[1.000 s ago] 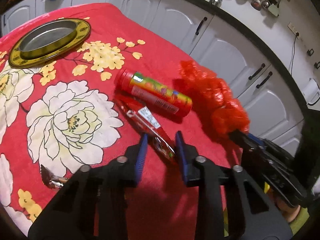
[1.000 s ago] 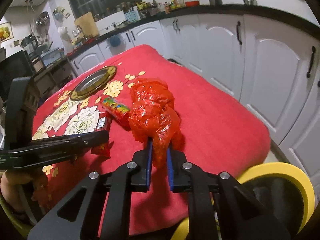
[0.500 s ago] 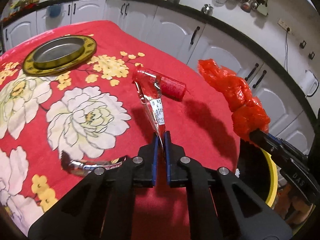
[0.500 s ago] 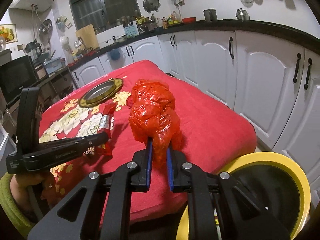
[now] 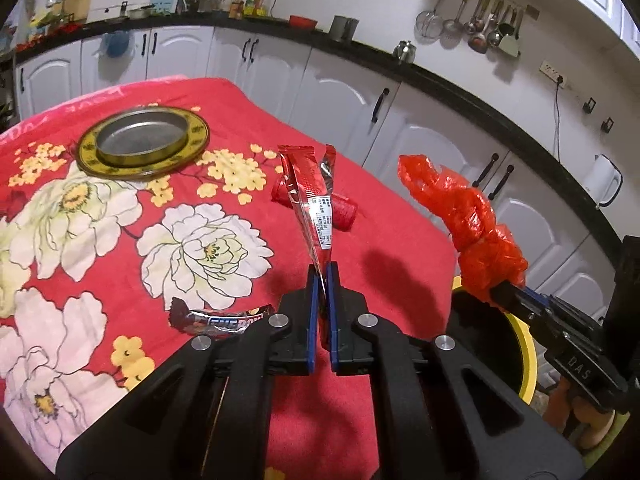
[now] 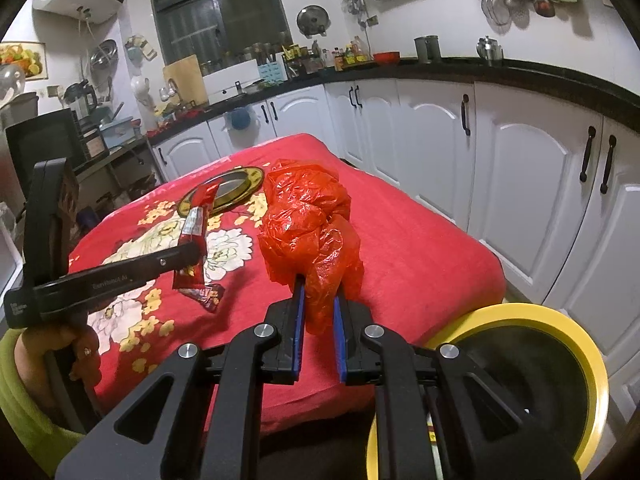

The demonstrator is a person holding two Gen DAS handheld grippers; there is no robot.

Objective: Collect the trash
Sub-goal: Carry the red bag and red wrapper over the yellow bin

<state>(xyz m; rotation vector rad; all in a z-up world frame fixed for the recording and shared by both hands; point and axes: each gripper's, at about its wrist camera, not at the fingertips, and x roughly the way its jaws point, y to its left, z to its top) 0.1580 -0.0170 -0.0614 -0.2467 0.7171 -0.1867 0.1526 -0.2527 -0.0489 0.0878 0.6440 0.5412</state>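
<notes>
Left claw (image 5: 321, 276): clenched on the lower end of the red snack wrapper (image 5: 312, 200); a second ago its jaws stood apart around that wrapper as it lay flat on the table, and they have just finished closing on it.
Red snack wrapper: now hangs upright off the cloth, in the air above the table's right edge.
Right claw (image 6: 318, 300): grasping the bunched neck of the red plastic bag (image 6: 308, 220), as it was a second ago, the bag now carried clear of the table.
Yellow-rimmed bin (image 6: 576, 344): on the floor just past the table's near right corner, below and right of the right claw; its mouth looks dark and I cannot tell what is inside.
Left on the table (image 5: 400, 220): a red tube (image 5: 344, 212) near the right edge behind the lifted wrapper, and a dark foil wrapper (image 5: 224, 318) near the front edge, just left of the left claw.
Gold-rimmed metal plate (image 5: 144, 140): toward the far left corner, untouched.
Meaning for the task: both claws are loaded and off the cloth, so dropping both pieces into the bin seems to be the step in hand; two pieces would then remain.
</notes>
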